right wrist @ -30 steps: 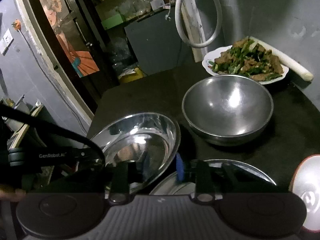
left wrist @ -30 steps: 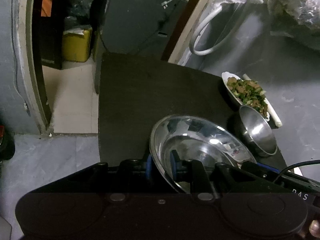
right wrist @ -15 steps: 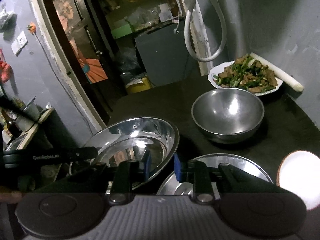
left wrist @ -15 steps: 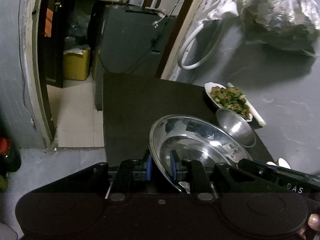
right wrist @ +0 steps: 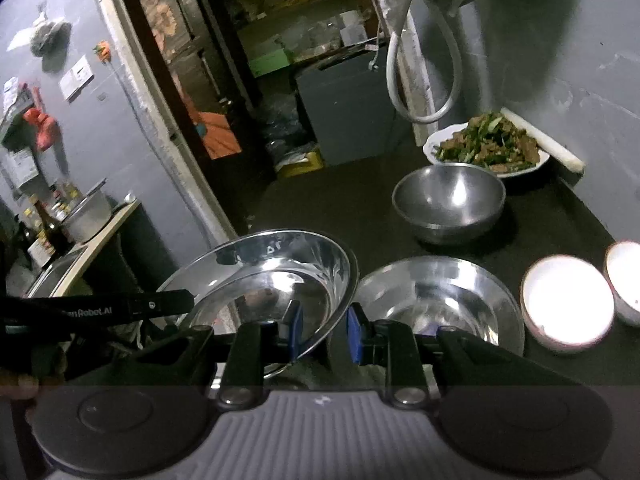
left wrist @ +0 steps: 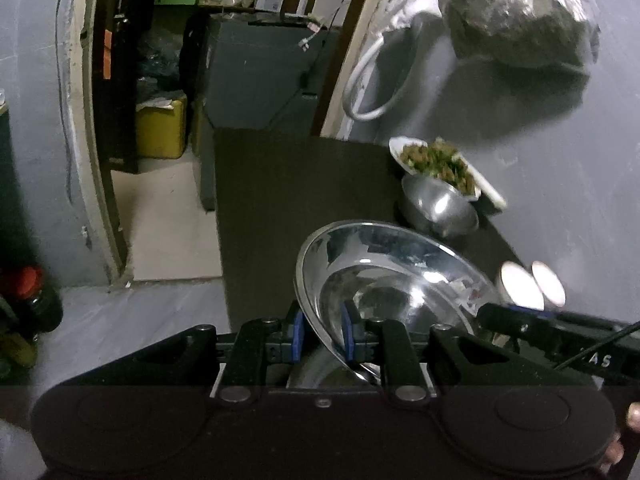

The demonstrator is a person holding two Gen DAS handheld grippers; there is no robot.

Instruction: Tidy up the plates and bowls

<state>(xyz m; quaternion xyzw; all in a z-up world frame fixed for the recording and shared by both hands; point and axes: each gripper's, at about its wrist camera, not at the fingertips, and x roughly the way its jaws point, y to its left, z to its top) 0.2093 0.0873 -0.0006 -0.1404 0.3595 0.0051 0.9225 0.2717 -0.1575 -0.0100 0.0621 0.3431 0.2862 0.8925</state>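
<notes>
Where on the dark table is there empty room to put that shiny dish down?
The far-left stretch of the table, from its doorway edge to the deep steel bowl, is bare. The right side is crowded: food plate, deep steel bowl, flat steel dish, two white bowls.

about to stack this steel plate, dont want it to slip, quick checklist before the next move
1. Left claw on the held steel plate rim: ok, pads either side of the edge.
2. Right claw on the opposite rim: ok.
3. Plate level: not ok, it tilts in both views.
4. Second steel plate on the table, empty: ok.
5. Steel bowl and two white bowls clear of it: ok, all apart.
6. Grip firmness: cannot tell.
</notes>
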